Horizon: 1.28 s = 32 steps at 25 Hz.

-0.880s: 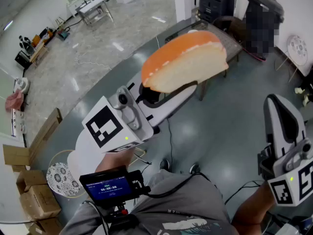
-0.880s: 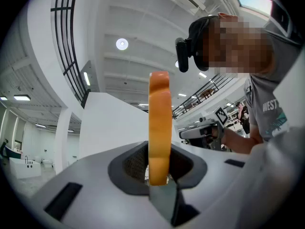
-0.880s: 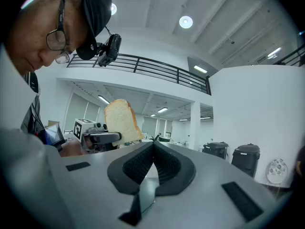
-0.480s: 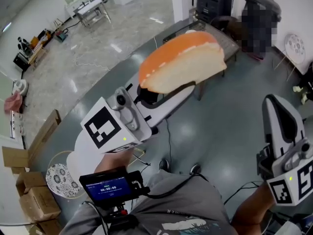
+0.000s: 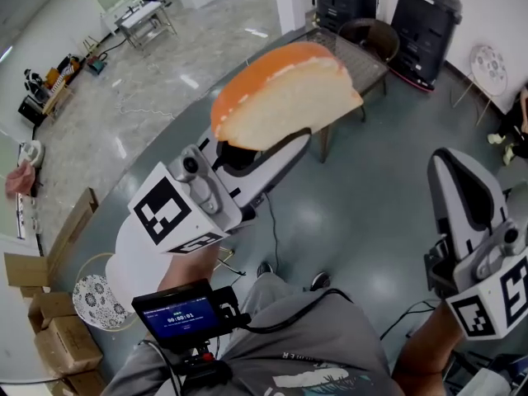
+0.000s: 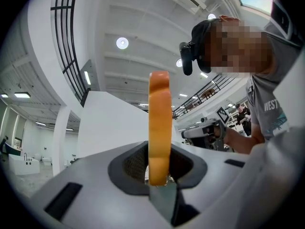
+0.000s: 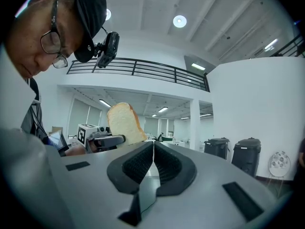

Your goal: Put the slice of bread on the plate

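- Slice of bread [image 5: 285,97]: up in the air, nowhere near a surface, pinched by its lower edge between the jaws of the left gripper [image 5: 280,148]; orange-brown crust on top, pale crumb facing the right side.
- Seen edge-on in the left gripper view, standing upright with the jaws closed on only its bottom part.
- Right gripper [image 5: 455,180]: jaws closed together, nothing between them, held well apart from the bread.
- Likely target: a patterned plate [image 5: 82,291] low at the left of the head view, well apart from the bread and far below it.
- Also in view: a dark table [image 5: 351,56] beyond the bread, two black bins [image 5: 425,19], cardboard boxes [image 5: 49,337].
- Risk, as a judgement: small grip on a soft slice, so could pivot, tear or slide out during the swing down to the plate.
- Nothing but grey floor [image 5: 355,213] underneath, so a slip ends there, not on a surface.
- Harder squeeze to prevent that: dented or crushed crumb.
- Release too high or off-centre: slice tipping over the plate's rim.
- Writing: "WEST" on the grey shirt [image 6: 274,106] in the left gripper view, the rest cut off.
- Small screen [image 5: 177,316] at the chest with a blue timer readout, digits too small to trust.
- Black-and-white square markers on both gripper cubes, no words.
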Tool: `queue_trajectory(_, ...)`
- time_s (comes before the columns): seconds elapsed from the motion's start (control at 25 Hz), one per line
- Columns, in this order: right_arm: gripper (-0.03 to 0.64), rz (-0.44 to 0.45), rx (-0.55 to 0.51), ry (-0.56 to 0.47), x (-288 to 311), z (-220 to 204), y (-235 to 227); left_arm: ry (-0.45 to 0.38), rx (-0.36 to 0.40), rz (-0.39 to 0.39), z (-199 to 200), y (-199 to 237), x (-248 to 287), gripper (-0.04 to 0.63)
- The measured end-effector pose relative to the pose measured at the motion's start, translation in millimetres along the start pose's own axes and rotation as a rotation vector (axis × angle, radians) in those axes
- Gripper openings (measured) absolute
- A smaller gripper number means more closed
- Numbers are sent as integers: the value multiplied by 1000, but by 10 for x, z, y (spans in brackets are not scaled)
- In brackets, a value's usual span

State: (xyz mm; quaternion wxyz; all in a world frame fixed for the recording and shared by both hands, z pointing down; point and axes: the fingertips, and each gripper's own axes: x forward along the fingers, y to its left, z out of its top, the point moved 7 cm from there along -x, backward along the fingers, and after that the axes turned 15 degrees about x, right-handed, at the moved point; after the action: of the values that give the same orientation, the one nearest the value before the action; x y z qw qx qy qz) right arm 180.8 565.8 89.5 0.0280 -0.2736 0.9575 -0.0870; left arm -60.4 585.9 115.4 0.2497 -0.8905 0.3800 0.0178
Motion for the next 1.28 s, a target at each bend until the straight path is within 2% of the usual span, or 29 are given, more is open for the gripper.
queue_trajectory(0.2,9,-11,11,19,-266,-99,-357,2,-8,8,-100,-243,282,91)
queue_trajectory(0.44,9,-23,70,41,-457,-228,-430,18,-30,7,-141,-317,376,91)
queue_trajectory(0.56,9,-25,78,35,-414,-208,-446,15,-32,4,-144,-234,416,91)
queue_trajectory(0.72,9,-59,65,35,-316,-263,-542,9,-48,-20,-355,-173,480,91)
queue_trajectory(0.88,9,-95,44,15,-234,-194,-737,-28,-51,-41,-507,-45,706,91)
queue_trajectory(1.08,9,-101,26,11,188,6,-900,-58,-42,-45,-562,360,905,91)
queue_trajectory(1.28,9,-75,48,23,441,-77,-943,-45,-21,-42,-617,494,899,91)
